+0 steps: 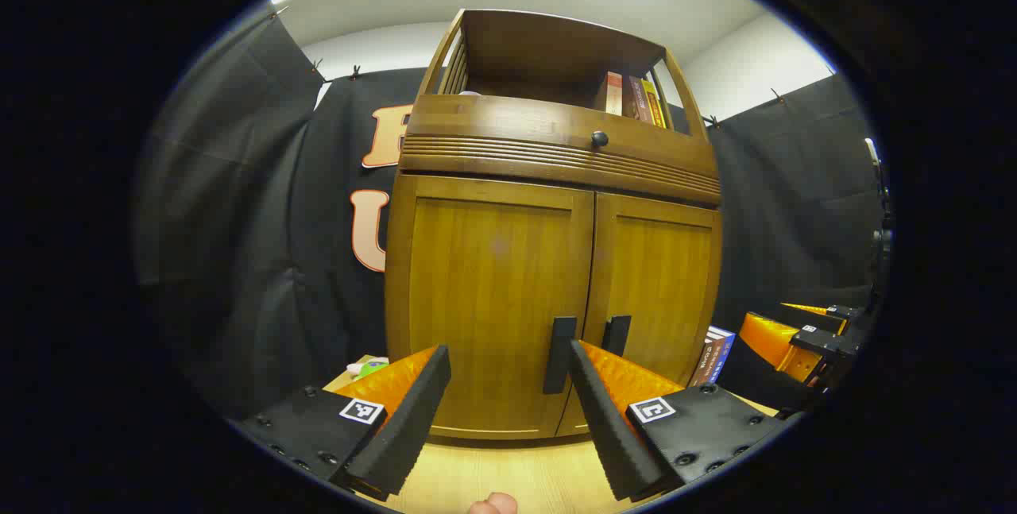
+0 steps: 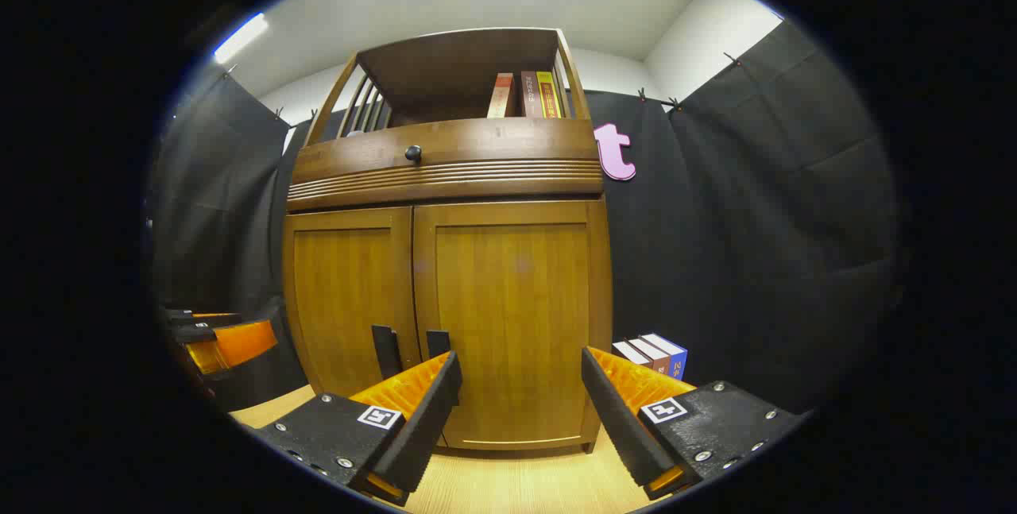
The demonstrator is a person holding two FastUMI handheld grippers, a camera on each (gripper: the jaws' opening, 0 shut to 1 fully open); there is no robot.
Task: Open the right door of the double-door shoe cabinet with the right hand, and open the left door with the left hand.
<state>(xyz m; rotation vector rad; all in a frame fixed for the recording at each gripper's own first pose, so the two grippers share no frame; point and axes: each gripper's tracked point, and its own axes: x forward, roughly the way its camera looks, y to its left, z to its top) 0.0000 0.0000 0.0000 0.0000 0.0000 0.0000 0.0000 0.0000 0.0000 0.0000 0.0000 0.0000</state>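
Left gripper view: shoe cabinet (image 1: 556, 260) stands straight ahead on the wooden table (image 1: 508, 474), both doors closed.
Left gripper (image 1: 508, 391) spread wide, holding nothing, near the left door's handle (image 1: 559, 355); right gripper (image 2: 520, 395) likewise released before the right door (image 2: 512, 323).

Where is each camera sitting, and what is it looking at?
Left gripper view: rides on the left tongs, facing the closed cabinet head-on, nearest the left door's handle; its own open fingers and a fingertip show at the bottom, the other tongs at far right.
Right gripper view: rides on the right tongs, facing the right door; its own open fingers show, the other tongs at far left.
Shared: the cabinet, both handles, drawer knob, shelf books.
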